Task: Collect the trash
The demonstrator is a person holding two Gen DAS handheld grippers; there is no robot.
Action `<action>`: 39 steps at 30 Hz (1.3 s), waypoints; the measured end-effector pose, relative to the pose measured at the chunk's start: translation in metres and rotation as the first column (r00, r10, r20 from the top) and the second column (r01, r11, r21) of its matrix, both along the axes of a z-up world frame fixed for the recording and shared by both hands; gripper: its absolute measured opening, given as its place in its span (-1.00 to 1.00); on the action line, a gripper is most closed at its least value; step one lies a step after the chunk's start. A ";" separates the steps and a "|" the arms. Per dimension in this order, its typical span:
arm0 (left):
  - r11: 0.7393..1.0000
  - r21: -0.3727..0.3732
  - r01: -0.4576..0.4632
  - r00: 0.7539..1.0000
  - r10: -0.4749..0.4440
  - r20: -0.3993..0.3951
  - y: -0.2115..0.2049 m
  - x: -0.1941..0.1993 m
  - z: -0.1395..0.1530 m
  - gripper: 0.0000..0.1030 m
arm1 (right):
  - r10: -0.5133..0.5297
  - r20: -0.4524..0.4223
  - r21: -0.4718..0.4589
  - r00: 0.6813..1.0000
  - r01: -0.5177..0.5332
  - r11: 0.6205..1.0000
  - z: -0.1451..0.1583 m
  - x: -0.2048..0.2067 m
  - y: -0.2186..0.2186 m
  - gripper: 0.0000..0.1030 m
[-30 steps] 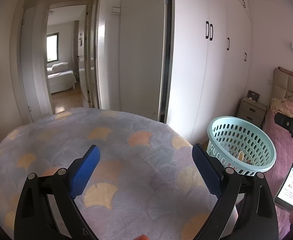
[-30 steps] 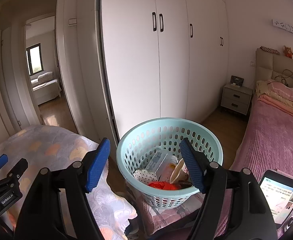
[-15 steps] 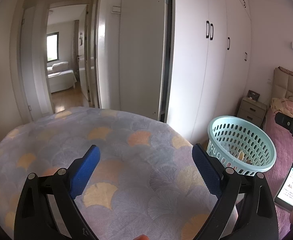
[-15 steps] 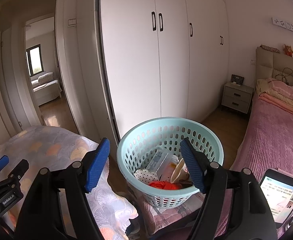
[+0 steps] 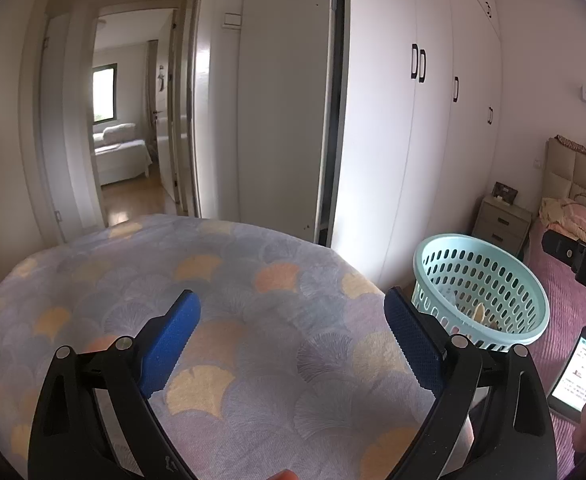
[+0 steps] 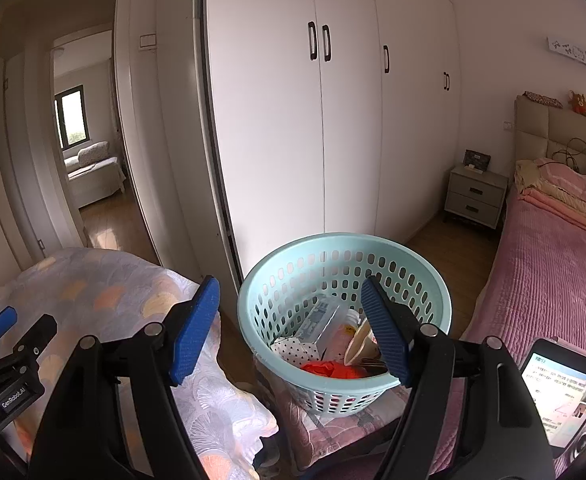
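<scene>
Basket sits dead ahead of the right gripper, framed between its spread, empty fingers; trash is already piled inside. Left gripper is also open with nothing held, over bare patterned cloth, basket off to its right. Right hand is nearer.

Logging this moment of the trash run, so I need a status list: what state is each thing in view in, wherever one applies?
left gripper: open, holds nothing
right gripper: open, holds nothing
basket: upright, trash inside
phone: screen lit
wardrobe doors: closed
nightstand drawers: closed
doorway: open
</scene>
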State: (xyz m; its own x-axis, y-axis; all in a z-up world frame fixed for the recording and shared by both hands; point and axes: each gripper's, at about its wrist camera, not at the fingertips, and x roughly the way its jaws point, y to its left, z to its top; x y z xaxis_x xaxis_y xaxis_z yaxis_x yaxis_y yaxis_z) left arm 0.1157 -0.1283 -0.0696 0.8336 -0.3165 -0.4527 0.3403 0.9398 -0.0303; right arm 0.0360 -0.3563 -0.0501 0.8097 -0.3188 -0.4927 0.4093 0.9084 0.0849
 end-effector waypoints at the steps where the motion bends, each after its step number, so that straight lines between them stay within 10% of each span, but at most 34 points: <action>1: 1.000 0.000 0.000 1.000 0.000 0.001 0.000 0.000 0.000 0.76 | 0.001 0.001 0.000 1.000 -0.001 1.000 0.000 0.000 0.000 0.35; 39: 0.999 0.040 -0.023 0.999 0.022 0.042 -0.001 -0.022 0.048 0.76 | 0.041 0.009 0.012 0.999 -0.041 0.999 0.010 0.009 0.013 0.35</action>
